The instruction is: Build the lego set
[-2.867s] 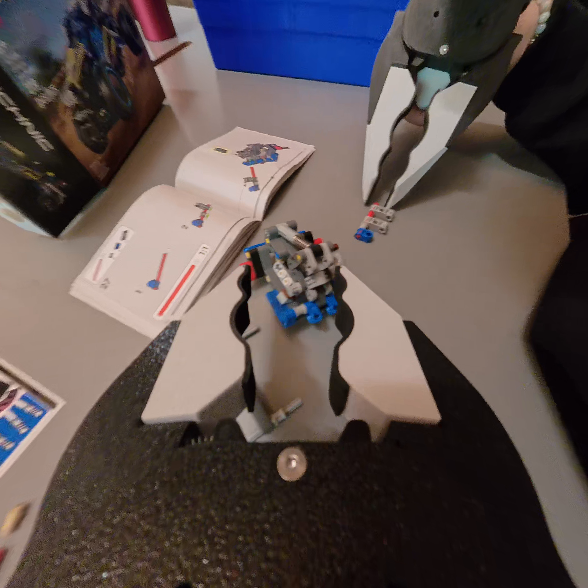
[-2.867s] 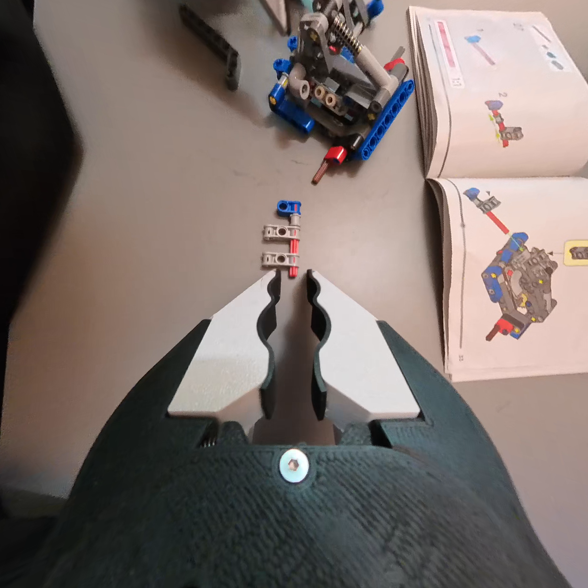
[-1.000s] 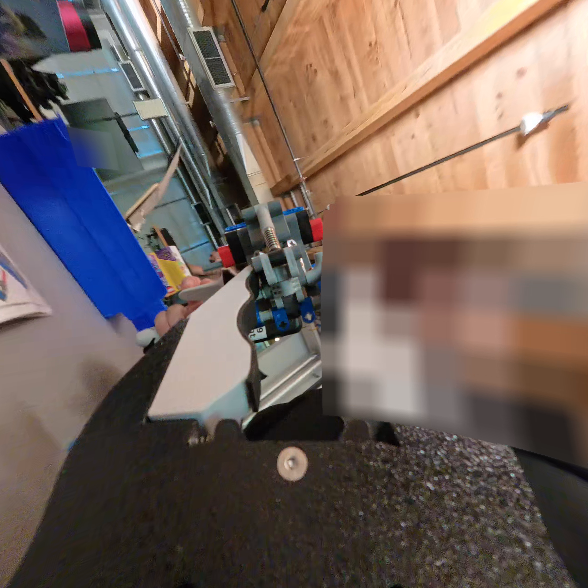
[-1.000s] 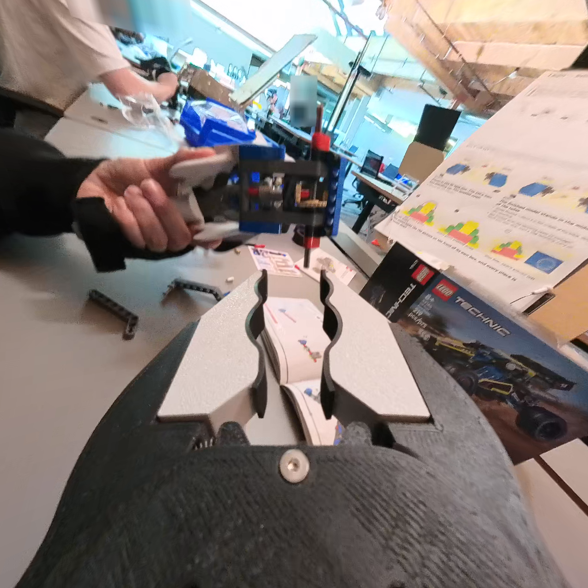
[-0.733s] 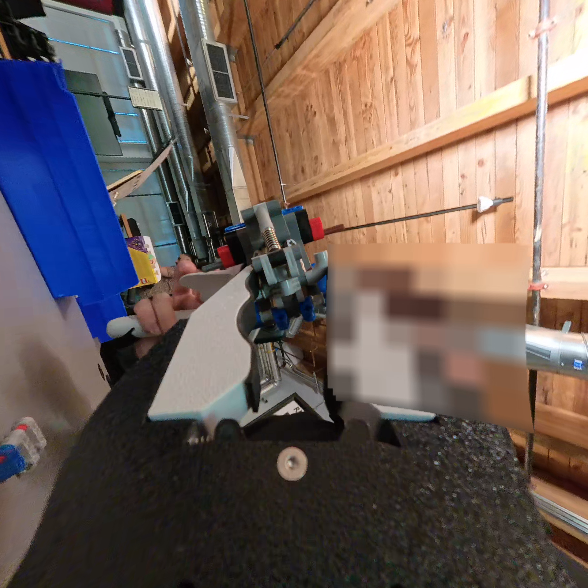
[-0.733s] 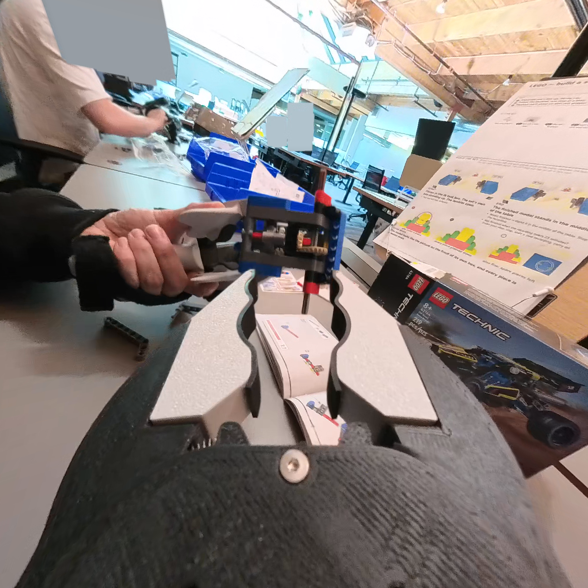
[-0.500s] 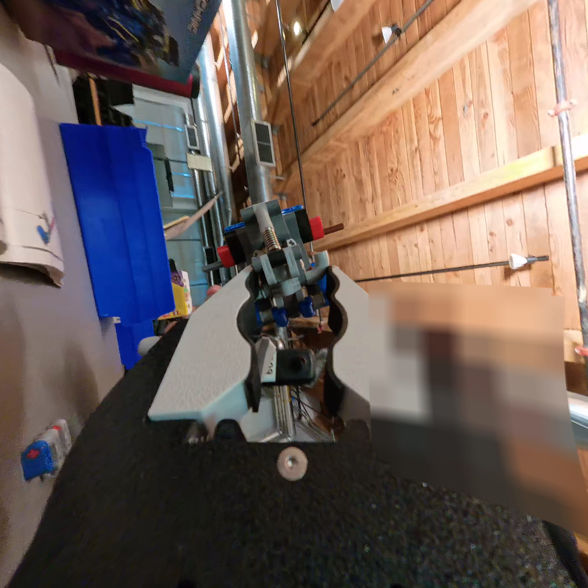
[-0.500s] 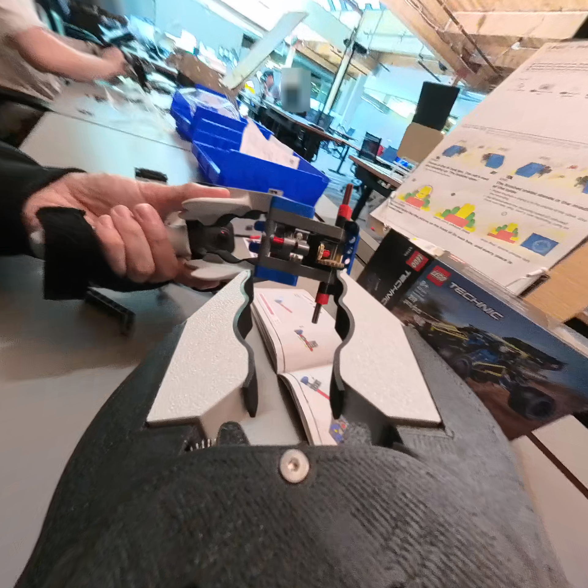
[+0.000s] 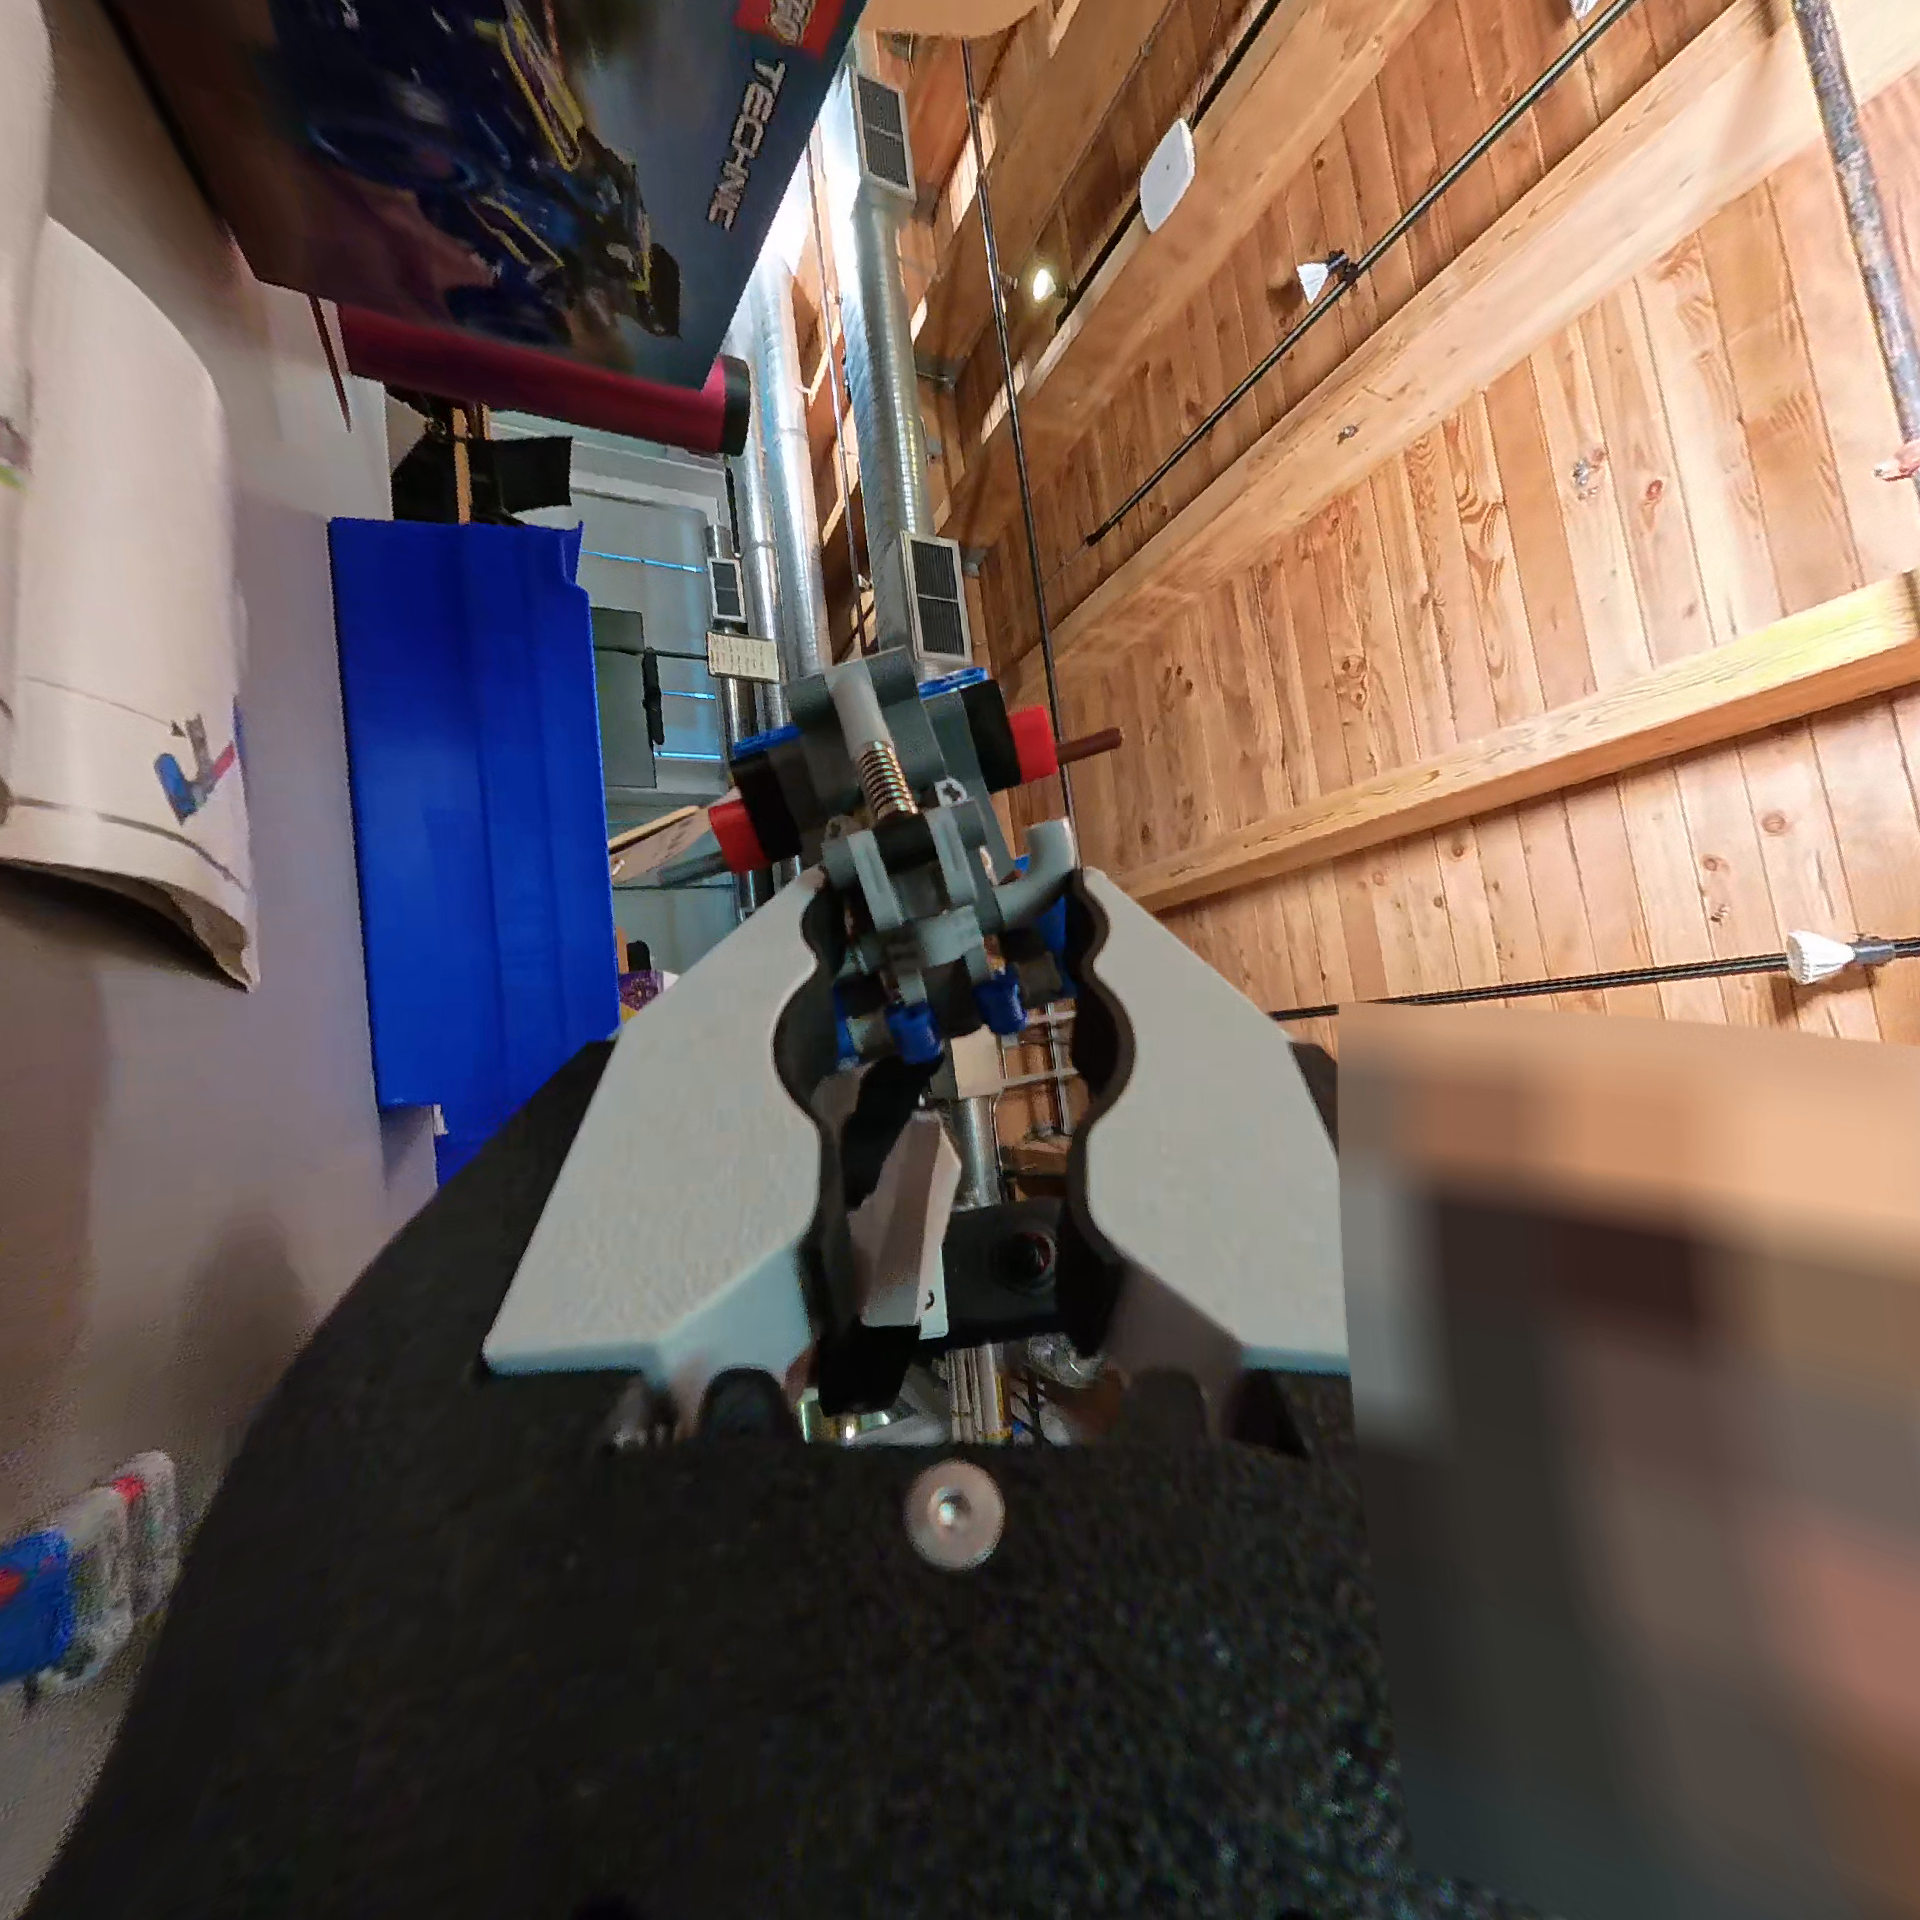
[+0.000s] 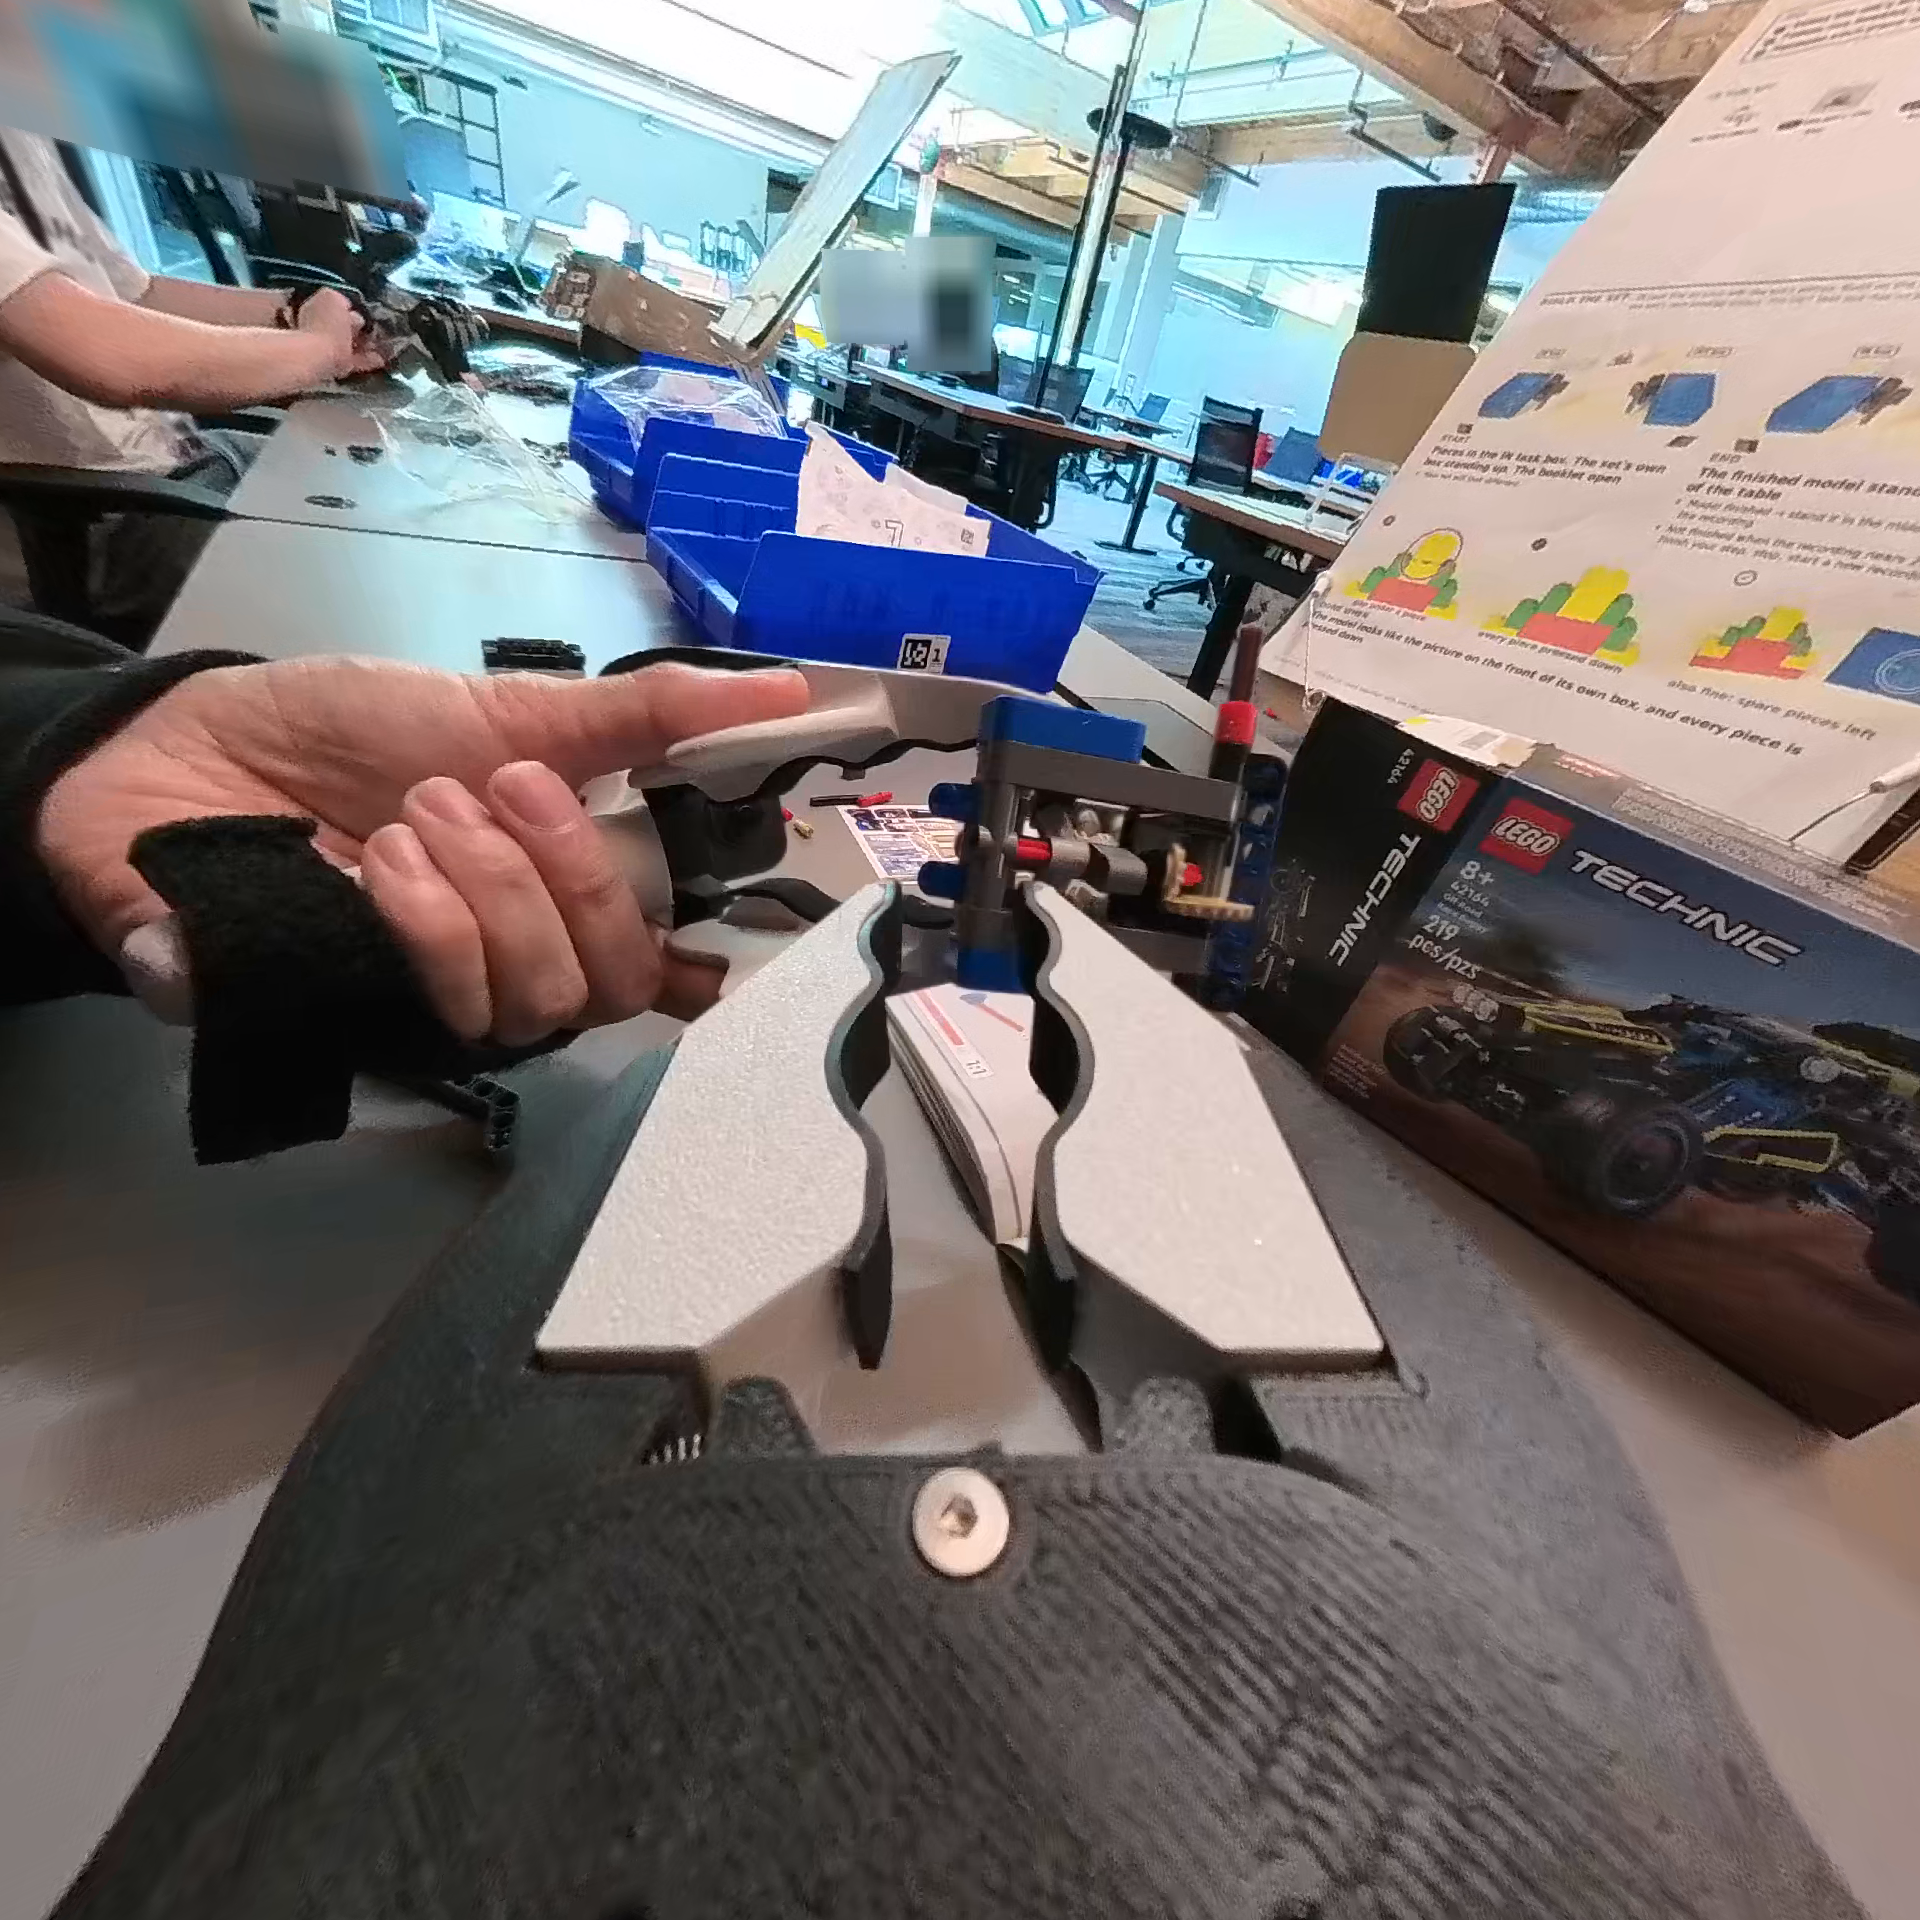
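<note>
- Since the earlier pictures the half-built grey, blue and black lego model has left the grey table top and is now carried in the air. The left gripper pinches it, its two pale grey fingers pressed on the lower part of the model.
- The right gripper has turned up from the table and moved in to the model. Its light grey fingers have narrowed and now reach the blue piece on the under side of the model. If they already squeeze this piece or only touch it, I cannot tell; a narrow gap shows between them.
- Left of the model, in the right wrist view, the bare hand with a black strap holds the handle of the left gripper.
- Below the model lies the open white instruction booklet, and just right of the model stands the dark cardboard box with a car picture.
- Behind the model are the blue plastic bins. The small grey, red and blue axle assembly lies on the table, well apart from the model.
- My judgement: the model is lifted so that both grippers can work on it, maybe to turn it or press one part. The small assembly is not yet joined, so the build is far from finished.
</note>
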